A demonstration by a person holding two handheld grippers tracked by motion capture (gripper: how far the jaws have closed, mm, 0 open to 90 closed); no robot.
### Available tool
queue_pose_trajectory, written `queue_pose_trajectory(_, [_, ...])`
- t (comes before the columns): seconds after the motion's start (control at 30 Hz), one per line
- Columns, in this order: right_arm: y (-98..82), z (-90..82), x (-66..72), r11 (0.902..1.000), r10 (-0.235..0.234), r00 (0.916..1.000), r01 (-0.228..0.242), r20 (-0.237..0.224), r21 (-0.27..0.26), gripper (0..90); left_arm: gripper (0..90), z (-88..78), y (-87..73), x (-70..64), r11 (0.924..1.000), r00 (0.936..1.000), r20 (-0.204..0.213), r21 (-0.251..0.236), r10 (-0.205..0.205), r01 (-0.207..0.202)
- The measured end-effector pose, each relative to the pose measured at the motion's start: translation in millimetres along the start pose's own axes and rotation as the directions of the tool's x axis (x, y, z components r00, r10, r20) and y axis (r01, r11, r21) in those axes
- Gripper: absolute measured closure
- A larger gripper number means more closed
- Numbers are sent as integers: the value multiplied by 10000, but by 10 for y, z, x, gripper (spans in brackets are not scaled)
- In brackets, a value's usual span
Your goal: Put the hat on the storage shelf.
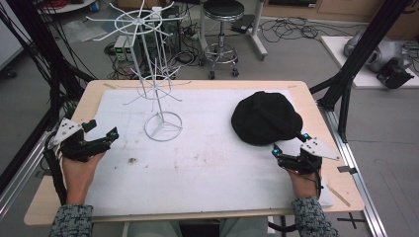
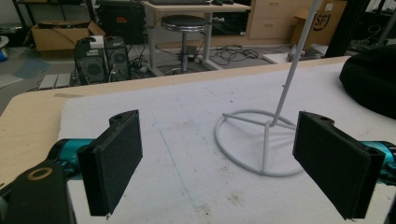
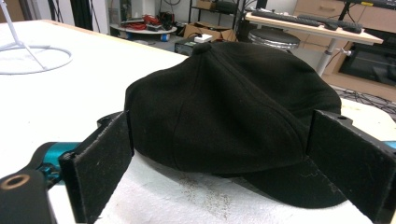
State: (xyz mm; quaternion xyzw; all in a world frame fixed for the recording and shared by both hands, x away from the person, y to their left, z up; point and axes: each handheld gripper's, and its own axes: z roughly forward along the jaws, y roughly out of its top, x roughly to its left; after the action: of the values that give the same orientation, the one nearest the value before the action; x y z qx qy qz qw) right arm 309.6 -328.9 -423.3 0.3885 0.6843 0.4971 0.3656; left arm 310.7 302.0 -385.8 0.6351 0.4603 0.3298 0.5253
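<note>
A black cap (image 1: 267, 117) lies on the right half of the white mat (image 1: 207, 168), its brim toward me. My right gripper (image 1: 290, 143) is open at the cap's near edge. In the right gripper view the two pads stand wide apart on either side of the cap (image 3: 233, 107) and its brim, not closed on it. A white wire hanger stand (image 1: 157, 89) rises left of centre on a ring base (image 1: 163, 127). My left gripper (image 1: 103, 129) is open near the mat's left edge, holding nothing. The left gripper view has the ring base (image 2: 259, 140) ahead between the open pads.
The mat covers a wooden table (image 1: 94, 94). Black frame posts (image 1: 346, 74) stand at the right and left sides. A stool (image 1: 222, 29), computer boxes and cables are on the floor beyond the far edge. A small dirt speck (image 1: 132, 160) marks the mat.
</note>
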Motion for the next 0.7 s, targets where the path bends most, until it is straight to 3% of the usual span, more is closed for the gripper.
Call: queue_pose_trajectory(0.7, [-1,-7,-2,10000,66,10000,-66,-22,-33,66,161,4,2,3,10000,10000,11,13,4,-4])
